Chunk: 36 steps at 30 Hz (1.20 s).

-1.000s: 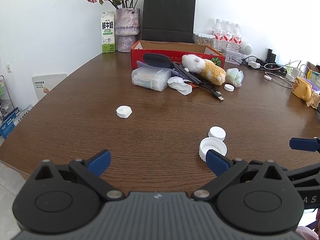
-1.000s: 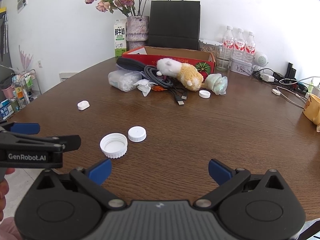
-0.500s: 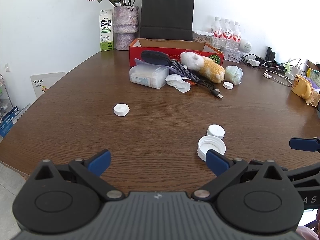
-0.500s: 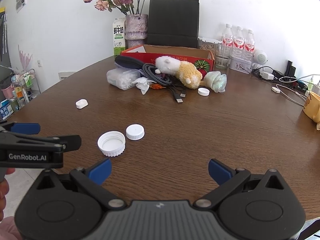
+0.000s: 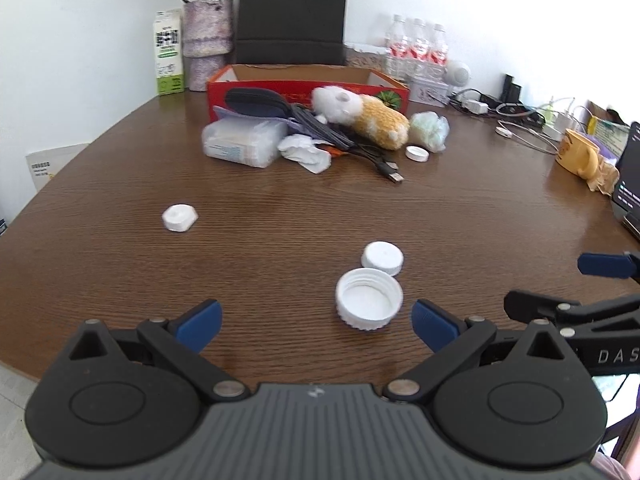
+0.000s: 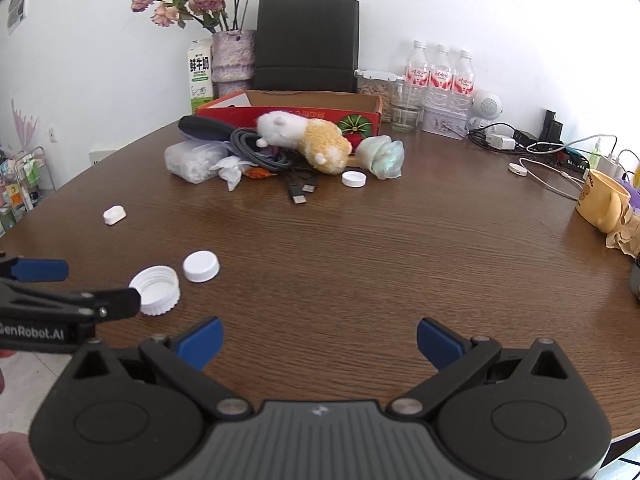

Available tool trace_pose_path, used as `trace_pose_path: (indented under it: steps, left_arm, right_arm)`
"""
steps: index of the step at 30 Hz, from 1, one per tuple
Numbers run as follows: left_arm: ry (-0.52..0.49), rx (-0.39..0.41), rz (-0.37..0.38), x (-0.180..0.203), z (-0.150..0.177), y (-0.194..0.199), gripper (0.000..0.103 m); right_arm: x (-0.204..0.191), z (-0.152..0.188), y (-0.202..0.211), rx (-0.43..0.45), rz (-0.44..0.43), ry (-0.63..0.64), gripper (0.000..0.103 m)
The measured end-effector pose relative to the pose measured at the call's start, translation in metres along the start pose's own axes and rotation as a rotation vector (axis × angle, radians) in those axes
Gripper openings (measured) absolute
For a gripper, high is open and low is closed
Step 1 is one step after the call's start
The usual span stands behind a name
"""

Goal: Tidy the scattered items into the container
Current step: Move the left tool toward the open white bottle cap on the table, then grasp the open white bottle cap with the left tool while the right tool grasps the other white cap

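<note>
A red cardboard box (image 5: 308, 84) (image 6: 288, 112) stands at the back of the brown table. In front of it lie a plush toy (image 5: 360, 114) (image 6: 304, 138), black cables (image 5: 352, 144), a clear plastic pack (image 5: 240, 142), crumpled tissue (image 5: 306, 152) and a small white cap (image 5: 417, 153). Nearer lie an upturned large white cap (image 5: 368, 298) (image 6: 156, 290), a smaller white cap (image 5: 382, 258) (image 6: 201, 266) and a white eraser-like piece (image 5: 179, 217) (image 6: 114, 214). My left gripper (image 5: 316, 322) is open just behind the large cap. My right gripper (image 6: 320, 340) is open over bare table.
A vase with flowers (image 5: 206, 36), a milk carton (image 5: 168, 52), a black paper bag (image 5: 292, 12) and water bottles (image 5: 416, 48) line the back wall. Chargers and cords (image 5: 520, 116) and a yellow mug (image 5: 578, 154) sit at the right. The table's near edge curves just below both grippers.
My left gripper has moved forward and slightly right, so the large white cap now lies closer, between its fingertips' line. The right gripper has crept forward a little. Both stay open.
</note>
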<state>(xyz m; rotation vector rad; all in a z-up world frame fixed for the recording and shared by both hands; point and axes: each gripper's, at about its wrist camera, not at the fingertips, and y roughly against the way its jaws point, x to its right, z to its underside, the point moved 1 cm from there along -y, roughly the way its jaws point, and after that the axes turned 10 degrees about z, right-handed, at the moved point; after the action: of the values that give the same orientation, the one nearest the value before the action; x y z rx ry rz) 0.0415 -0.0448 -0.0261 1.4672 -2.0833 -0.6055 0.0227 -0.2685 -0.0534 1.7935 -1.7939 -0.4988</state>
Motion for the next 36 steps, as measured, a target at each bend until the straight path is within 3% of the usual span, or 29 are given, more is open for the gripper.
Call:
trace_pose_path:
  steps: [3,5,7,9,12,16,21,24,26,31,33,35,36]
  left_arm:
    - [-0.022,-0.003,0.0,0.007,-0.001,-0.011,0.103]
    - [-0.031,-0.012,0.003,0.011,-0.002,-0.017,0.096]
    - [-0.029,-0.027,0.007,0.012,-0.001,-0.023,0.08]
    - [-0.047,-0.019,-0.008,0.014,0.0,-0.026,0.073]
    - [-0.06,0.005,0.015,0.014,0.001,-0.024,0.041]
    - [-0.054,0.023,0.05,0.009,0.002,-0.021,0.04]
    - [-0.013,0.075,0.022,-0.012,-0.004,-0.01,0.04]
    - [0.02,0.095,0.004,-0.029,-0.008,-0.004,0.04]
    - [0.046,0.096,0.006,-0.039,-0.01,-0.002,0.04]
    - [0.07,0.099,0.025,-0.054,-0.013,-0.002,0.04]
    - [0.075,0.102,0.038,-0.058,-0.015,-0.002,0.04]
    - [0.074,0.108,0.047,-0.061,-0.018,-0.002,0.04]
    - [0.074,0.113,0.05,-0.062,-0.019,-0.002,0.04]
  right_arm:
    - [0.008,-0.003,-0.006,0.001,0.006,0.005,0.103]
    - [0.013,-0.005,-0.01,0.002,0.009,0.006,0.103]
    - [0.016,-0.008,-0.013,0.003,0.006,0.002,0.103]
    - [0.017,-0.009,-0.016,0.004,0.0,-0.002,0.103]
    - [0.014,-0.011,-0.022,0.002,-0.013,-0.002,0.103]
    - [0.001,-0.014,-0.032,-0.01,-0.045,0.019,0.103]
    - [-0.024,-0.021,-0.04,-0.001,-0.12,0.064,0.098]
    - [-0.043,-0.028,-0.048,0.007,-0.149,0.095,0.086]
    - [-0.056,-0.032,-0.054,0.001,-0.174,0.111,0.073]
    - [-0.078,-0.036,-0.064,-0.001,-0.206,0.145,0.064]
    - [-0.08,-0.038,-0.064,0.001,-0.217,0.142,0.053]
    - [-0.082,-0.039,-0.064,0.006,-0.225,0.145,0.031]
    - [-0.083,-0.04,-0.064,0.005,-0.233,0.147,0.027]
